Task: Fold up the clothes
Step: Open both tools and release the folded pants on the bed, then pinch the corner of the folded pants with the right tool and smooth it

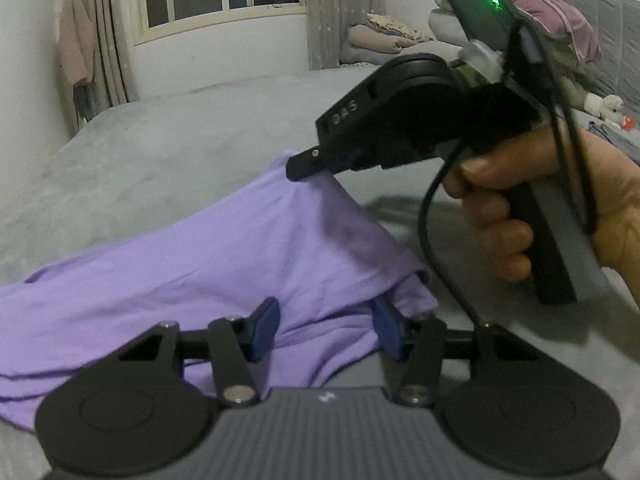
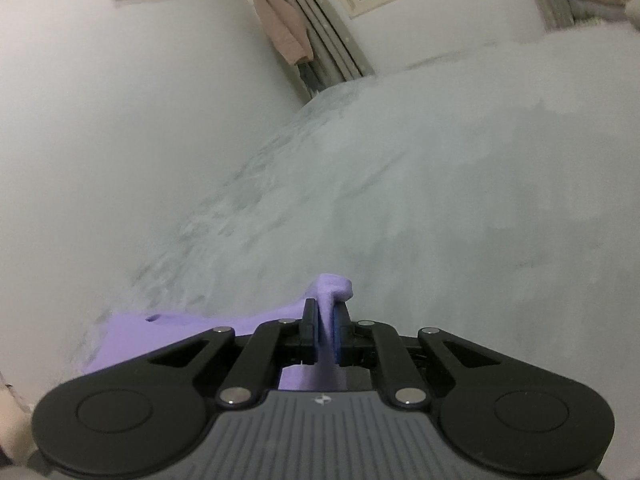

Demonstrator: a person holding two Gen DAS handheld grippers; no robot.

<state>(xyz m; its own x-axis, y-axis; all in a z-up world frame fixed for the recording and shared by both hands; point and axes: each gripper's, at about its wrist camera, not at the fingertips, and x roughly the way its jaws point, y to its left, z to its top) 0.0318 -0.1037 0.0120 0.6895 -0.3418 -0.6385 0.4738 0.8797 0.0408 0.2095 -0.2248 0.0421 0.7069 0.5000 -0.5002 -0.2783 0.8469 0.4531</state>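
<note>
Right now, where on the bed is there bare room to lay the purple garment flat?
The grey bed cover lies bare between the purple garment and the window wall, and ahead of the right hand-held gripper. It is crowded at the far right, with piled bedding and soft toys.

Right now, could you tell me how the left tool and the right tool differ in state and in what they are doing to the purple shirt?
The left tool is open, its blue pads apart over the purple shirt; the right tool is shut on a fold of it. The left one hovers low; the right one lifts the cloth into a peak. Both are black.
</note>
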